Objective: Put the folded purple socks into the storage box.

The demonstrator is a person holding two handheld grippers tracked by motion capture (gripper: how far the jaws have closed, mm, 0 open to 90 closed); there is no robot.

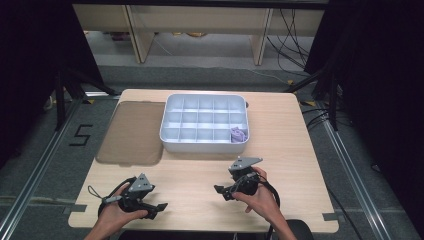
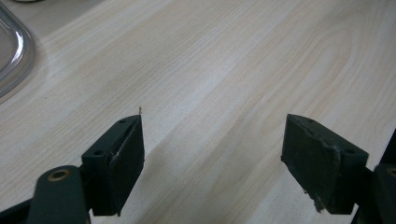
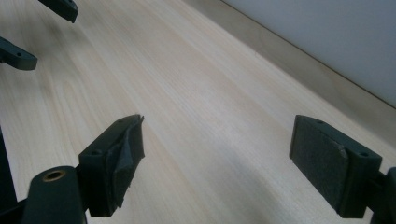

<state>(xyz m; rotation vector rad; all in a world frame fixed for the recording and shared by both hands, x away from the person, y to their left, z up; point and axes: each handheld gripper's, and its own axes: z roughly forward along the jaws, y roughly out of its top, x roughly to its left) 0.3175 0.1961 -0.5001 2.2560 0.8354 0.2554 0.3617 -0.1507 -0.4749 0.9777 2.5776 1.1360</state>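
On the far half of the table (image 1: 295, 150) sits a pale grey tray (image 1: 204, 145), divided into a grid of small compartments. One item held: a small lilac object (image 1: 238, 134), crumpled-looking, in the compartment at the near right corner. What it is made of I cannot tell.

Beside the tray, on its left and just touching or nearly so: a brownish translucent lid (image 1: 132, 132), lying flat, partly overhanging the table's left edge. Its clear rounded rim also appears at the upper left of the left gripper view (image 2: 14, 51).

Nearer to me, right of centre: my right gripper (image 1: 220, 190), held in my right hand (image 1: 260, 197), a little in front of the tray and apart from it. Jaws spread wide, nothing between them; in the right gripper view (image 3: 217, 163) bare light wood lies between the two black pads, with the tray's pale wall at upper right.

Near left corner: my left gripper (image 1: 159, 209), in my left hand (image 1: 117, 212), low over the tabletop. Jaws likewise spread wide and empty; the left gripper view (image 2: 212, 158) has plain wood grain between them.

Both grippers point toward each other, well apart. Grey three-cornered plate on top of each.
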